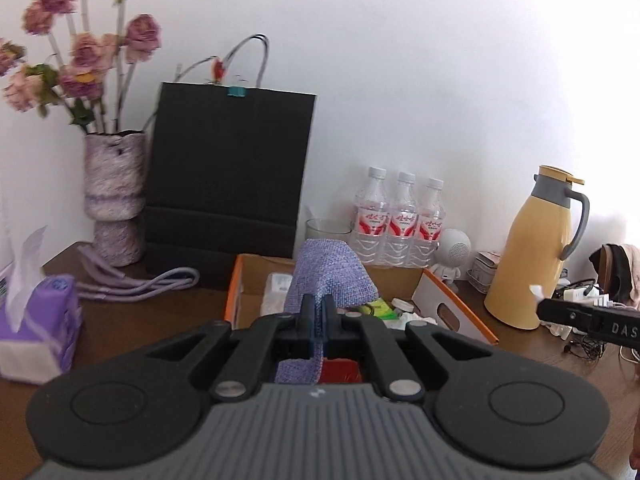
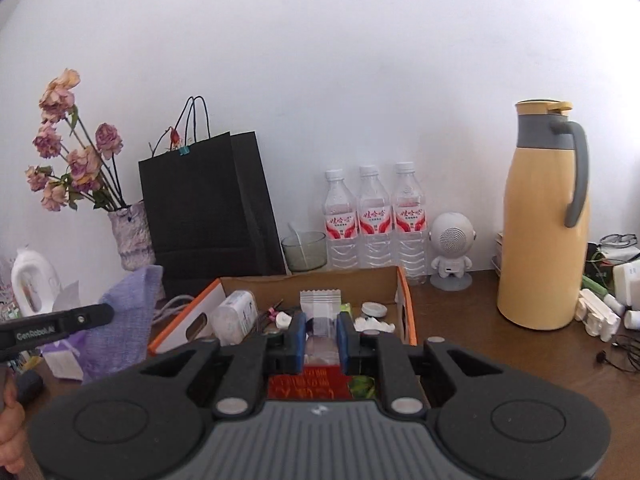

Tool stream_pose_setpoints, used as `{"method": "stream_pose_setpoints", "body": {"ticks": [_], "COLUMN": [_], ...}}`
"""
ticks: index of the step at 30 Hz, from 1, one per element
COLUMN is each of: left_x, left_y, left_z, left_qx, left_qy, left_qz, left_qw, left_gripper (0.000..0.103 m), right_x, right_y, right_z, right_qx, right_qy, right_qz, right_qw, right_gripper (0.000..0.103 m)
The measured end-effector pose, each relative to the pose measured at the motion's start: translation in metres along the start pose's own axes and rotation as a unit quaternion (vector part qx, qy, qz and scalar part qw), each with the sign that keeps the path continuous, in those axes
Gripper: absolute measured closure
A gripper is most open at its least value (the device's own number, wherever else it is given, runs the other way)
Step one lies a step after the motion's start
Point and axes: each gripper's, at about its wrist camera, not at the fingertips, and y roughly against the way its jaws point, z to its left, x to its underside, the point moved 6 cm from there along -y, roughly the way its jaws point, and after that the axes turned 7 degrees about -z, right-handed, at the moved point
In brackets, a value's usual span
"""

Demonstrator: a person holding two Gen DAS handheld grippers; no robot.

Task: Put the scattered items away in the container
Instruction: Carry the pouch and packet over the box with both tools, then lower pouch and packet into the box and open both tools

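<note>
1. Brown wood makes up the tabletop (image 2: 460, 320), and nearest to the cameras are the two grippers held over its front part.
2. The left gripper (image 1: 318, 308) is clamped tight on a purple woven cloth (image 1: 328, 276), which stands up above the fingers and hangs below them.
3. The right gripper (image 2: 322, 326) pinches a small clear packet with a white crimped top (image 2: 320, 304) between its blue pads (image 2: 299, 334), jaws narrow.
4. Just beyond both sits the cardboard box with orange edges (image 2: 408, 304); the cloth and the packet are above its near side (neither lies inside it). A white bottle (image 2: 236, 316), a round white lid (image 2: 374, 309) and a red printed pack (image 2: 320, 386) lie in it.
5. Left of the box stand a purple tissue pack (image 1: 36, 328) and a coil of lilac cord (image 1: 132, 284).
6. Right of the box stands a yellow thermos jug (image 2: 544, 216), with white plugs and cables beside it.
7. Against the white wall: a vase of dried roses (image 1: 116, 196), a black paper bag (image 1: 228, 176), a glass cup (image 2: 304, 250), three water bottles (image 2: 374, 216) and a small white astronaut figure (image 2: 452, 244).
</note>
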Motion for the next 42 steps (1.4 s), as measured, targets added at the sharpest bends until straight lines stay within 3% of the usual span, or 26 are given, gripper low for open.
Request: {"method": "stream_pose_setpoints", "body": {"ticks": [4, 6, 8, 12, 14, 17, 19, 21, 23, 24, 26, 28, 30, 32, 36, 42], "left_x": [-0.013, -0.009, 0.004, 0.033, 0.044, 0.051, 0.050, 0.043, 0.039, 0.036, 0.028, 0.014, 0.001, -0.006, -0.003, -0.007], "left_y": [-0.083, -0.117, -0.148, -0.191, -0.202, -0.218, -0.222, -0.222, -0.218, -0.215, -0.208, -0.201, -0.193, -0.181, -0.158, -0.128], "left_z": [0.003, 0.004, 0.009, 0.012, 0.016, 0.021, 0.022, 0.022, 0.024, 0.025, 0.024, 0.026, 0.030, 0.032, 0.032, 0.033], "left_qx": [-0.026, -0.014, -0.015, -0.007, -0.017, 0.000, 0.005, 0.010, 0.000, 0.000, 0.004, -0.007, -0.015, -0.023, -0.050, -0.067], "left_qy": [-0.022, -0.037, -0.025, 0.007, 0.029, 0.033, 0.020, 0.017, 0.010, 0.010, 0.008, 0.007, 0.025, 0.054, 0.083, 0.073], "left_qz": [0.064, 0.109, 0.163, 0.236, 0.256, 0.276, 0.281, 0.283, 0.298, 0.310, 0.322, 0.321, 0.329, 0.337, 0.373, 0.351], "left_qw": [0.9974, 0.9932, 0.9862, 0.9718, 0.9661, 0.9607, 0.9596, 0.9588, 0.9546, 0.9508, 0.9467, 0.9469, 0.9439, 0.9395, 0.9228, 0.9310], "left_gripper": [0.099, 0.099, 0.099, 0.098, 0.096, 0.094, 0.091, 0.080, 0.058, 0.053, 0.036, 0.023, 0.013, 0.004, 0.001, 0.001], "right_x": [-0.020, -0.016, -0.001, 0.036, 0.047, 0.058, 0.063, 0.065, 0.061, 0.055, 0.036, 0.016, 0.000, -0.012, -0.022, -0.014], "right_y": [-0.084, -0.130, -0.173, -0.234, -0.251, -0.265, -0.271, -0.274, -0.273, -0.271, -0.264, -0.253, -0.238, -0.223, -0.197, -0.182], "right_z": [0.010, 0.023, 0.039, 0.051, 0.053, 0.048, 0.047, 0.044, 0.040, 0.038, 0.033, 0.031, 0.028, 0.022, 0.007, 0.004], "right_qx": [-0.045, -0.083, -0.093, -0.071, -0.052, -0.032, -0.027, -0.024, -0.015, -0.012, -0.002, 0.017, 0.034, 0.043, 0.037, 0.018], "right_qy": [-0.015, -0.028, -0.004, 0.014, 0.032, 0.039, 0.033, 0.018, 0.001, -0.005, -0.014, 0.004, 0.032, 0.039, 0.006, 0.003], "right_qz": [0.082, 0.147, 0.219, 0.328, 0.353, 0.378, 0.389, 0.398, 0.402, 0.400, 0.388, 0.369, 0.352, 0.346, 0.344, 0.327], "right_qw": [0.996, 0.985, 0.971, 0.942, 0.934, 0.925, 0.920, 0.917, 0.915, 0.916, 0.921, 0.929, 0.935, 0.936, 0.938, 0.945], "right_gripper": [0.088, 0.088, 0.088, 0.088, 0.088, 0.088, 0.085, 0.084, 0.081, 0.078, 0.067, 0.035, 0.017, 0.017, 0.016, 0.016]}}
